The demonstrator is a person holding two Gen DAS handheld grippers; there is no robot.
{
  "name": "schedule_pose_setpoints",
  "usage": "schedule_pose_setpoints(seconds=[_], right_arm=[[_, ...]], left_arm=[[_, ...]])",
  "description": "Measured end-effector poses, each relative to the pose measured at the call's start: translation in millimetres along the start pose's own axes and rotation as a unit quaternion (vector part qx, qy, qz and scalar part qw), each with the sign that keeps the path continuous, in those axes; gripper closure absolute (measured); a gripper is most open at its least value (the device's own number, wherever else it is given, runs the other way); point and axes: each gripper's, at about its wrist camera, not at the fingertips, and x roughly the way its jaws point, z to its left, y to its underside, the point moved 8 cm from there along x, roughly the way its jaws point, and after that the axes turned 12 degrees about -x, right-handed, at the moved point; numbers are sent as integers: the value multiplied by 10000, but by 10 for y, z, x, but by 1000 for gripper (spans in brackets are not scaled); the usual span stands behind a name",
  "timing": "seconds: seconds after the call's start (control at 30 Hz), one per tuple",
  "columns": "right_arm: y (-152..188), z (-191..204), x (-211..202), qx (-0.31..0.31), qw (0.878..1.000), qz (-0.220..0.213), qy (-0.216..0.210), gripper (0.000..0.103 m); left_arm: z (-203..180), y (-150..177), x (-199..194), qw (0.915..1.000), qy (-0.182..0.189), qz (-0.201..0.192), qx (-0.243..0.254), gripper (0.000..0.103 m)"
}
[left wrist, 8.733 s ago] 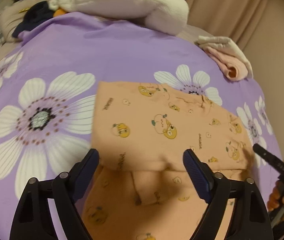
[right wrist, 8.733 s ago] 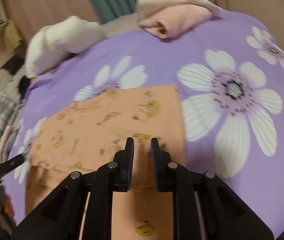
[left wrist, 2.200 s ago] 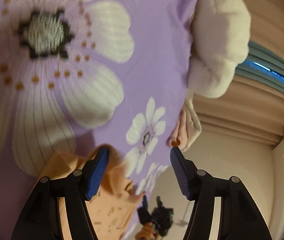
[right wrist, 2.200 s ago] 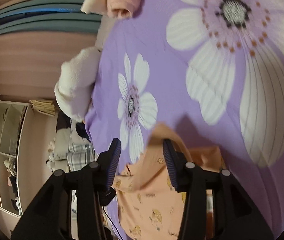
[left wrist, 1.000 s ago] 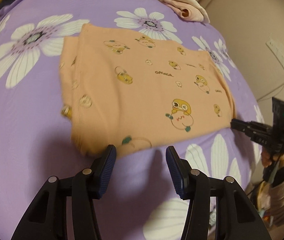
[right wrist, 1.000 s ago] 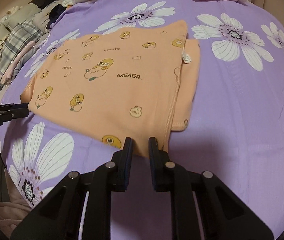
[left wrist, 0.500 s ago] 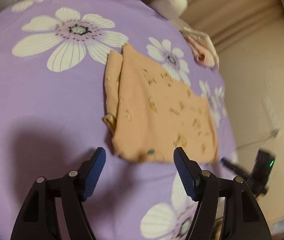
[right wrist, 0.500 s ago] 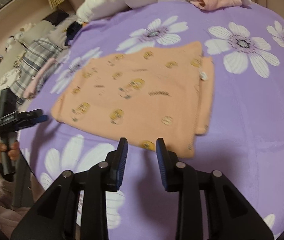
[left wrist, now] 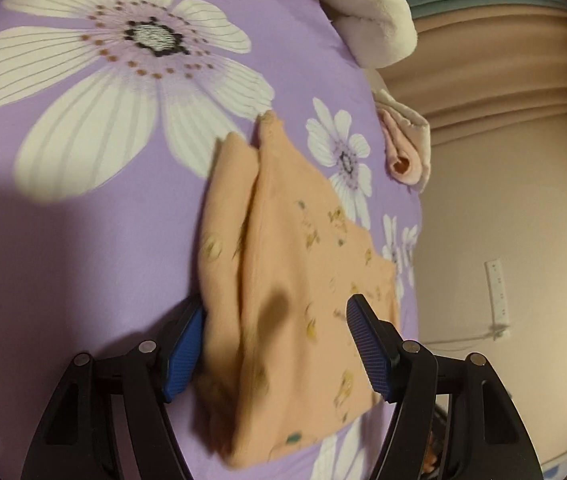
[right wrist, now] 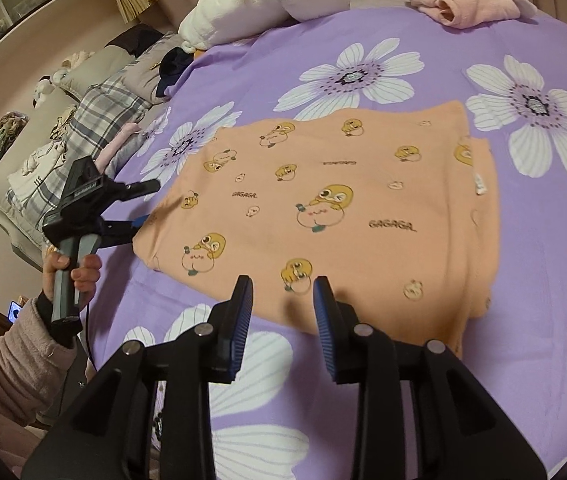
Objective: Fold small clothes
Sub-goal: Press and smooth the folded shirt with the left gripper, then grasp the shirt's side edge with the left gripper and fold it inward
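The orange garment [right wrist: 343, 216] has been released and lies folded flat on the purple bedsheet [right wrist: 523, 320]; the left gripper [left wrist: 275, 344], swung round, straddles its end, spread, while the right gripper [right wrist: 283, 312] hovers parted, empty: another fold seems due

Black grippers [right wrist: 282, 312] with blue-padded jaws; fuzzy, seemingly pink sleeve [right wrist: 3, 356].

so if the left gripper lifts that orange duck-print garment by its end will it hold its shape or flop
Probably flop: the orange duck-print garment lies limp and flat on the purple floral bedsheet, thin knit by its look. Its folded layers already sit offset, so they would likely slide apart. It looks light, and should drag easily.
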Motion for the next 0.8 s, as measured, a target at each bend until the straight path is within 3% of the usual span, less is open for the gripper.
schedule_pose_setpoints(seconds=[0.17, 0.3, 0.33, 0.37, 0.47, 0.63, 0.73, 0.8], right_arm=[[-194, -1, 193, 8, 9999, -39, -97, 71], [-430, -38, 411, 86, 9999, -86, -98, 71], [-503, -54, 474, 109, 9999, -91, -73, 71], [-586, -81, 544, 123, 9999, -82, -14, 71], [-821, -156, 760, 156, 9997, -15, 175, 74], [-1098, -291, 1189, 164, 9983, 269, 488, 87], [-1090, -401, 1458, 218, 9952, 635, 718, 97], [-1089, -412, 1505, 159, 9945, 672, 782, 98]], left_arm=[[-155, -56, 217, 9995, 149, 244, 118, 34], [-215, -70, 307, 9992, 46, 307, 259, 36], [-208, -65, 305, 9991, -18, 310, 283, 42], [-186, -63, 296, 9991, -91, 296, 305, 55], [-63, -59, 273, 9985, -387, 292, 255, 81], [6, -48, 247, 9968, -682, 262, 311, 86], [-26, -30, 263, 9943, -911, 229, 505, 87], [-27, -27, 266, 9934, -976, 229, 557, 87]])
